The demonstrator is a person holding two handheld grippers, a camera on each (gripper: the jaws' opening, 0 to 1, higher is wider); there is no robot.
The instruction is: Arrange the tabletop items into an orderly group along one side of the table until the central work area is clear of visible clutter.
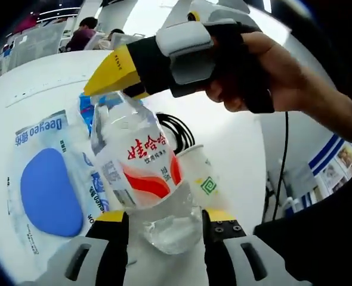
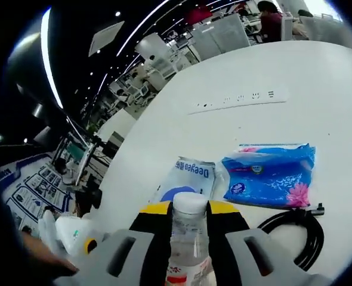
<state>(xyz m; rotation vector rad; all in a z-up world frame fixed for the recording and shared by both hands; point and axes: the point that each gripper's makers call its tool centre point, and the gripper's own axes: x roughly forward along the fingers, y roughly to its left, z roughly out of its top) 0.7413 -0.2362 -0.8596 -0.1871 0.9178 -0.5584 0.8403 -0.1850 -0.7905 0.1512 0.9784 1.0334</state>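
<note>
A clear water bottle (image 1: 141, 170) with a red and white label is held between both grippers. My left gripper (image 1: 166, 221) is shut on its base, yellow-tipped jaws on either side. My right gripper (image 1: 119, 86), held by a hand (image 1: 283, 77), comes in from the upper right and covers the bottle's top. In the right gripper view, my right gripper (image 2: 190, 210) is shut with its jaws against the bottle (image 2: 188, 253) just below the white cap (image 2: 190, 204).
On the white table (image 2: 271, 71) lie a blue wipes pack (image 2: 271, 173), a clear Deegeo packet (image 1: 45, 179) holding a blue pad, a coiled black cable (image 2: 295, 235) and a paper cup (image 1: 203, 179). A power strip (image 2: 235, 98) sits farther back. People sit at far desks.
</note>
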